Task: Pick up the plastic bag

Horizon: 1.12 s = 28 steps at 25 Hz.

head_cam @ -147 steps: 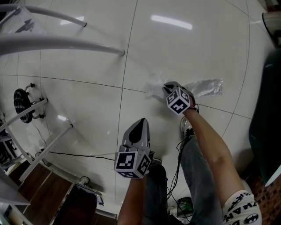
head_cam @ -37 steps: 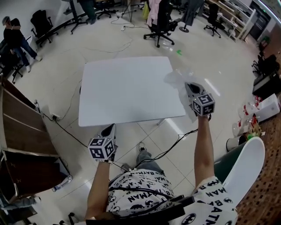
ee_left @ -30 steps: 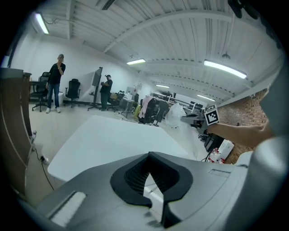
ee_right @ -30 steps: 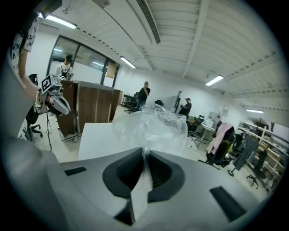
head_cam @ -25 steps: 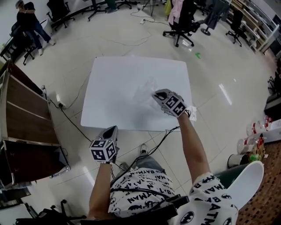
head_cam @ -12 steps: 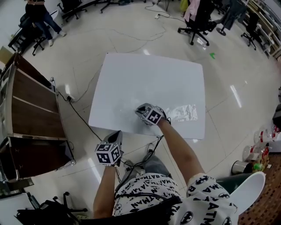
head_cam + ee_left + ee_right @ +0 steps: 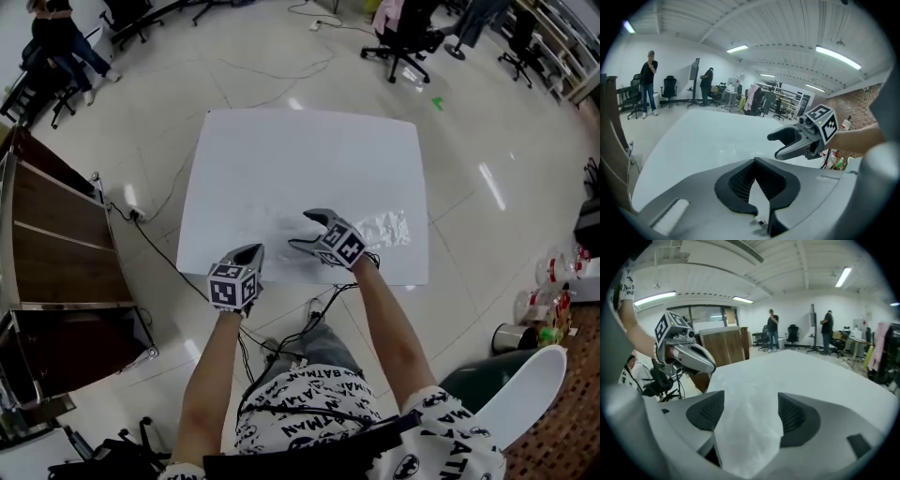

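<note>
My right claw is spreading wide — the plastic bag lies between its pads, near side of the white table — while my left claw, pinched together and empty, hangs at the near edge.

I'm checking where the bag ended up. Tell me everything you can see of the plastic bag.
The plastic bag is thin, clear, crinkled film that glints under the lights. It lies flattened on the white table near its front edge. One end runs between the jaws of the right gripper, which are opening, with the pads off the film. The rest trails toward the table's right side. Nothing else touches it.
</note>
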Tool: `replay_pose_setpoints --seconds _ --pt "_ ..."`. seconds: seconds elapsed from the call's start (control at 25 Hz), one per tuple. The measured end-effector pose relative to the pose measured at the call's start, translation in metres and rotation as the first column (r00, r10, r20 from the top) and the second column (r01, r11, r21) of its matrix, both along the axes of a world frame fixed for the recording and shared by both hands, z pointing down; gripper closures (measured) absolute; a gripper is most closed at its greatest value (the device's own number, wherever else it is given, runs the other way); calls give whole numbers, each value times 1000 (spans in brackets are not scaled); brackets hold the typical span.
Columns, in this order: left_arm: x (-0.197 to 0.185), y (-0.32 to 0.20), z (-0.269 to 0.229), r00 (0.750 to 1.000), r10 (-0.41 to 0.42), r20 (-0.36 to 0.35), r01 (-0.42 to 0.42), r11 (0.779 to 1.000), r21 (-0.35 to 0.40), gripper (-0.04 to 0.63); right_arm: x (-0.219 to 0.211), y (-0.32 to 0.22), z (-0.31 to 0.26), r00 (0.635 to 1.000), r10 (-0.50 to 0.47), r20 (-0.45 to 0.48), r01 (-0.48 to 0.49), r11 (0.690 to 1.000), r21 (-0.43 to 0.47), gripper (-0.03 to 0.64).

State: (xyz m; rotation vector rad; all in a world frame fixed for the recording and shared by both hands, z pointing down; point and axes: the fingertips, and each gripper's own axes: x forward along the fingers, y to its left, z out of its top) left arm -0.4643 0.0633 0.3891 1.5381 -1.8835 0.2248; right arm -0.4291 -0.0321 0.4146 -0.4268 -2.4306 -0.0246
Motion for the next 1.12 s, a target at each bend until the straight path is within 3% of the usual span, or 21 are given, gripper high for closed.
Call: replay_pose_setpoints --seconds 0.04,0.08,0.16,0.2,0.32,0.36,0.44,0.6,0.76,0.84,0.92,1.04,1.12 --pt "-2 -12 6 1000 23 7 -23 1000 -10 594 17 -22 0 997 78 -4 -78 997 3 260" --pt "-5 -23 12 999 40 18 -40 999 -23 594 37 -47 3 985 173 -14 -173 985 12 324" --pt "-12 -42 25 998 51 42 -49 998 -49 594 85 -101 13 923 381 -46 -379 924 38 546" --pt "-17 -49 31 998 45 49 -42 997 -59 594 110 -127 19 877 476 -61 -474 879 48 614" --pt "-33 -60 48 999 0 48 3 997 -74 594 171 -189 31 732 678 -62 -674 735 73 617" --pt "-39 -62 55 999 -17 43 21 996 -84 594 185 -204 34 696 716 -58 -711 698 87 617" --pt "-50 -62 71 998 -46 35 50 990 -129 594 205 -225 46 652 753 -84 -745 657 111 617" --pt "-64 -51 92 993 -108 46 115 969 -217 594 229 -240 63 617 774 -141 -763 632 133 617" --pt "-69 -51 100 989 -147 25 149 960 -237 594 240 -251 63 618 772 -150 -759 635 142 617" --pt "-80 -50 91 984 -174 20 175 962 -210 594 238 -253 61 630 762 -149 -745 647 161 617" --pt "-91 -54 64 979 -201 9 201 972 -124 594 230 -253 50 646 755 -112 -739 655 159 615" --pt "-89 -85 33 994 -106 12 107 994 -15 594 212 -258 36 677 733 -67 -717 677 167 615" --pt "-83 -107 45 1000 -4 31 6 998 -58 594 205 -263 45 679 729 -92 -706 682 189 615"
